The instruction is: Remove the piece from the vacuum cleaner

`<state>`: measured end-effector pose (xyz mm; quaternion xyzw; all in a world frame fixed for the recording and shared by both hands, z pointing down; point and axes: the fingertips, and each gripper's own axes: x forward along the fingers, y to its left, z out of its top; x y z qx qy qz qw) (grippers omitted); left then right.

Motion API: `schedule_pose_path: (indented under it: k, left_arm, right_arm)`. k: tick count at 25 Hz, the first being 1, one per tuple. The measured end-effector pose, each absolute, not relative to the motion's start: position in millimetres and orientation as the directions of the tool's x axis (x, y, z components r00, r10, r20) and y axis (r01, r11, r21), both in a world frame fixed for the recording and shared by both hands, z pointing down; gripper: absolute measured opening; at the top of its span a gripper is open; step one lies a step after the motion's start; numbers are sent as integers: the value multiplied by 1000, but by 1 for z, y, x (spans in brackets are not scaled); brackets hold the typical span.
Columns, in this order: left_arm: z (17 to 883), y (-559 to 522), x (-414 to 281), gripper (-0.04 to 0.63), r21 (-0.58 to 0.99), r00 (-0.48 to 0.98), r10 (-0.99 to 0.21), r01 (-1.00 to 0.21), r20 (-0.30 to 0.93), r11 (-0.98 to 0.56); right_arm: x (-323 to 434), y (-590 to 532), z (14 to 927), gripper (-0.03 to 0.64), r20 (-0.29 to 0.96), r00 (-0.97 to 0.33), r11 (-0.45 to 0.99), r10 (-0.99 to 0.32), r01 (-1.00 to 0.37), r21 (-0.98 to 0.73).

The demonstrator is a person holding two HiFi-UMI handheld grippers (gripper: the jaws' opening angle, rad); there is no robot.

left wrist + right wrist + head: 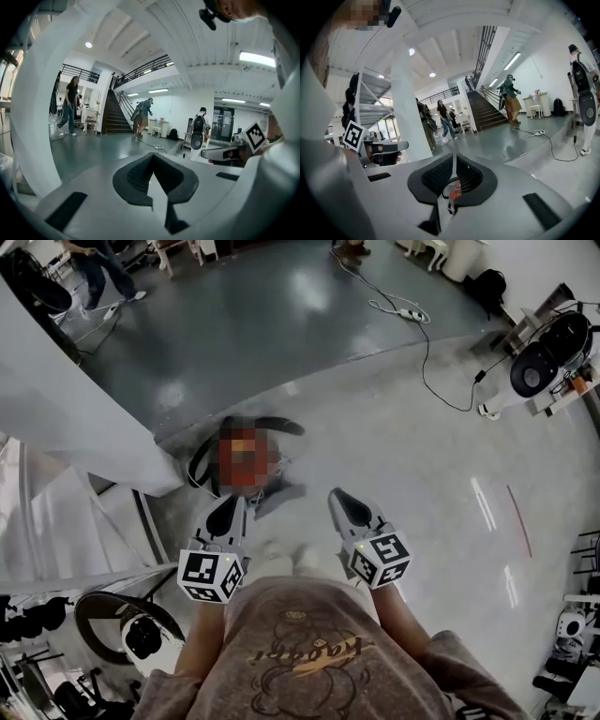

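The vacuum cleaner [277, 425] lies on the pale floor ahead of me, a small red body with a black curved hose; a mosaic patch covers most of it. I hold both grippers side by side in front of my chest, pointing toward it and well short of it. My left gripper [225, 510] [153, 161] is shut with nothing between its jaws. My right gripper [343, 502] [453, 161] is also shut and empty. Through the gap under the right gripper's jaws, a bit of the red and black vacuum cleaner [453, 191] shows.
A big white pillar [66, 399] and stair structure stand close on my left. A cable with a power strip [405, 311] runs across the grey floor ahead. White machines stand at the right [536, 367] and lower left [141, 636]. People walk in the distance [94, 268].
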<state>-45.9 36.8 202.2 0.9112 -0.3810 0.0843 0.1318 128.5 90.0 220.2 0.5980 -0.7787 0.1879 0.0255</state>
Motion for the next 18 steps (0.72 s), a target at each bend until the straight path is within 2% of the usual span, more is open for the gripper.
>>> schedule_pose_path:
  k: [4, 6, 9, 11, 12, 15, 18]
  left_arm:
    - [198, 26, -46, 6, 193, 711, -664, -703, 231, -685]
    - [197, 22, -48, 9, 197, 712, -665, -702, 227, -685]
    - [196, 19, -49, 87, 210, 720, -658, -694, 221, -689]
    - [195, 17, -48, 159, 225, 730, -650, -684, 213, -694]
    - [195, 16, -48, 198, 233, 734, -646, -679, 209, -696]
    - [199, 13, -49, 259, 242, 744, -635, -668, 205, -704]
    - [201, 11, -49, 261, 240, 751, -626, -660, 212, -711]
  right_arm:
    - [125, 77, 213, 5, 242, -302, 242, -922, -938, -248]
    - [118, 72, 212, 36, 235, -326, 265, -916, -929, -257]
    - [107, 68, 211, 103, 236, -370, 305, -898, -913, -272]
    - [100, 66, 211, 205, 233, -395, 329, -889, -904, -274]
    - [97, 65, 211, 230, 233, -405, 340, -884, -899, -275]
    - [93, 62, 216, 236, 240, -428, 360, -872, -890, -279]
    - [94, 53, 223, 236, 248, -438, 364, -864, -885, -291]
